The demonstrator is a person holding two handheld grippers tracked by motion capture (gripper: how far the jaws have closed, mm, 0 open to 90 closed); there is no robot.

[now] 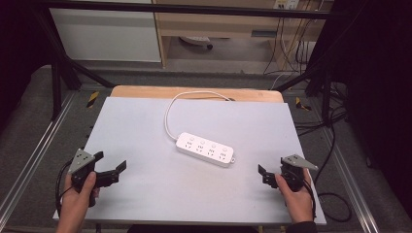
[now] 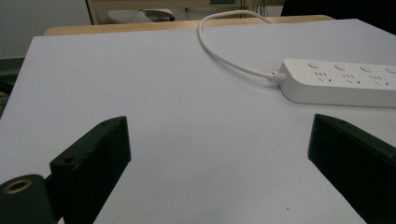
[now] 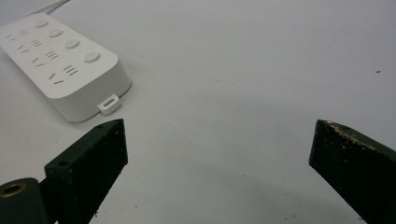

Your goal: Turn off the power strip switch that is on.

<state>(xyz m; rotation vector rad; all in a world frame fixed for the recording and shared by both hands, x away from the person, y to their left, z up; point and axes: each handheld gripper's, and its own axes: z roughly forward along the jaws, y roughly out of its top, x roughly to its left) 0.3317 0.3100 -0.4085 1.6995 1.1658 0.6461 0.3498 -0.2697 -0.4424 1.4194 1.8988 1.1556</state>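
Observation:
A white power strip (image 1: 205, 149) with several sockets and round buttons lies flat near the middle of the grey table top (image 1: 145, 126). Its white cord (image 1: 170, 109) loops back toward the far edge. My left gripper (image 1: 111, 163) rests at the front left, open, with nothing between its jaws; in its own view the power strip (image 2: 341, 81) sits ahead to the right and my left gripper (image 2: 219, 154) frames bare table. At the front right my right gripper (image 1: 272, 171) is open and empty; in its view the power strip's end (image 3: 70, 65) lies ahead to the left of my right gripper (image 3: 219, 149).
The table's wooden far edge (image 1: 194, 91) shows behind the grey sheet. Black frame bars (image 1: 68, 68) stand at the left and right, with cables (image 1: 335, 145) on the floor to the right. A wooden shelf unit (image 1: 218, 29) stands farther back.

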